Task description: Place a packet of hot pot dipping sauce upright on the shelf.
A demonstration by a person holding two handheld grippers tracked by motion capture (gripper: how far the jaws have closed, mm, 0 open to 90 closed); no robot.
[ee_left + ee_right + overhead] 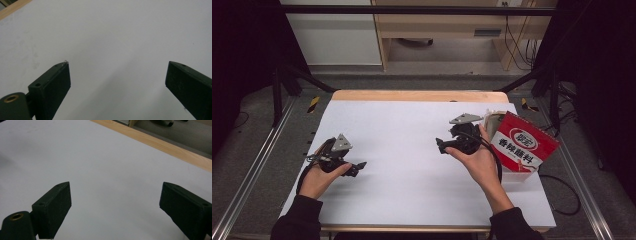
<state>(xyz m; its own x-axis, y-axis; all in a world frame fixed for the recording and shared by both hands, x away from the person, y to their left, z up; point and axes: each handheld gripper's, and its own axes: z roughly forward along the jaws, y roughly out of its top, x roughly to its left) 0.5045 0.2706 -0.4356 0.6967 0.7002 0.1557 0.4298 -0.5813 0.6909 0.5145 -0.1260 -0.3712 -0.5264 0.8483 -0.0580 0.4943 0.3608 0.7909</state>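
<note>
1. At the right edge of the white worktop (412,150), about midway along it, lies a red and white packet (523,145) with large printed characters, tilted so one corner points to the far right corner; part of it seems to overhang the edge
2. Judging by its look, the packet is a light, thin-walled pouch or carton: likely to flex or crumple under a hard squeeze, with a glossy face that may slip. A grip across a side edge or a free corner looks safer than on the flat face
3. Right hand-held gripper (442,146), held in the person's right hand, sits just left of the packet, near but apart, its jaws pointing away from it toward the worktop's middle. Its jaws stand wide apart with nothing between them
4. Left hand-held gripper (358,167) is near the left edge, well apart from the packet, jaws likewise spread wide and empty over bare white surface
</note>
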